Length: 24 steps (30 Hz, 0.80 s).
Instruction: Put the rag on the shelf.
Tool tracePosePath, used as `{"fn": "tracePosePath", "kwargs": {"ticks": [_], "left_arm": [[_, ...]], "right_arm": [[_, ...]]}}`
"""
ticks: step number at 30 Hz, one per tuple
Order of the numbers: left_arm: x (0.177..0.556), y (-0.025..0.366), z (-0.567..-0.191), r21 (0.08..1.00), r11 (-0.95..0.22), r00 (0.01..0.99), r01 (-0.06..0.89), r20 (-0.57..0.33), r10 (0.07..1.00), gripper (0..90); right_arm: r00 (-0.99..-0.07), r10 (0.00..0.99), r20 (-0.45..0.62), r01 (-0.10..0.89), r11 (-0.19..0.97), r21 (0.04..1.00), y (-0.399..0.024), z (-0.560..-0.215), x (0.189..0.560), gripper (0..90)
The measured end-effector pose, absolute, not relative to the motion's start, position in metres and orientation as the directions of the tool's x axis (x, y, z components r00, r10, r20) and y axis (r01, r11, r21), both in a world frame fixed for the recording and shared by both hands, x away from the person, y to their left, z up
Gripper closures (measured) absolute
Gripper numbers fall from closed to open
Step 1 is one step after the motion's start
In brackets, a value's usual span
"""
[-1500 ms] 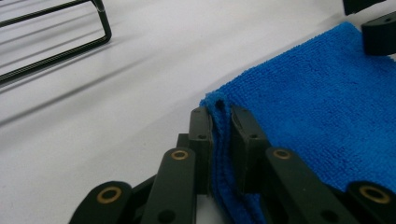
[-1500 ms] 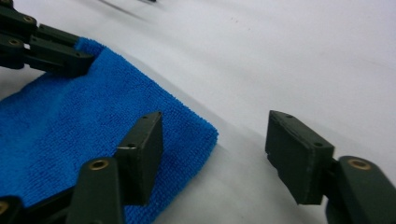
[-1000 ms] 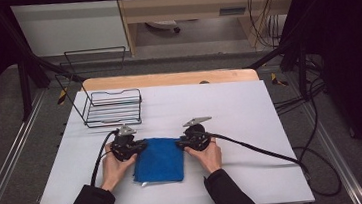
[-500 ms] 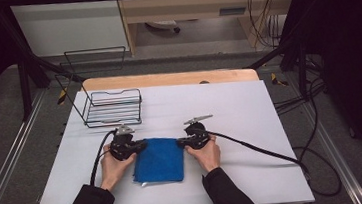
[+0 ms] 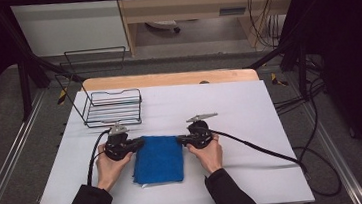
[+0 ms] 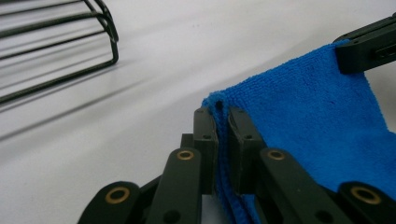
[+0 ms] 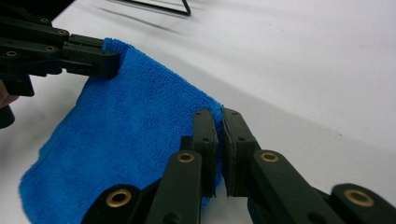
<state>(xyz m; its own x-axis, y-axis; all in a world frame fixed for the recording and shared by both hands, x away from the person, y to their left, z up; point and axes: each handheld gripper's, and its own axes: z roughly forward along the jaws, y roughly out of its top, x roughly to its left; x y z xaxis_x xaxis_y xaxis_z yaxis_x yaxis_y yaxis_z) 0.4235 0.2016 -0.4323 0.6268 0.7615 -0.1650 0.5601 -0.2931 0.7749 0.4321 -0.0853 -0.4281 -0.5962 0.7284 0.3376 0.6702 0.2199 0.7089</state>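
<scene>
White tabletop [image 5: 251,125] is seen w/ a black wire rack [image 5: 111,107] at far left. Left gripper [image 5: 138,144] is clamped on the blue microfibre cloth [image 5: 158,159] at its far-left corner; cloth is folded, mid-table near the front edge. Right gripper [image 5: 181,140] is pinched on the far-right corner, jaws just closed

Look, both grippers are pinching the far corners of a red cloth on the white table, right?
Not quite: the cloth is blue, not red, as the high view shows. The rest holds: the left gripper and the right gripper each pinch a far corner of it on the white table.
</scene>
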Motion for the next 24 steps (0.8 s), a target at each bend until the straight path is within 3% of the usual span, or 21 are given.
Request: {"fn": "tracePosePath", "kwargs": {"ticks": [24], "left_arm": [[0.392, 0.209, -0.399, 0.856, -0.261, 0.666, 0.447, -0.124, 0.736, 82.8]], "right_arm": [[-0.690, 0.670, 0.275, 0.527, 0.205, 0.825, -0.094, -0.397, 0.405, 85.8]]}}
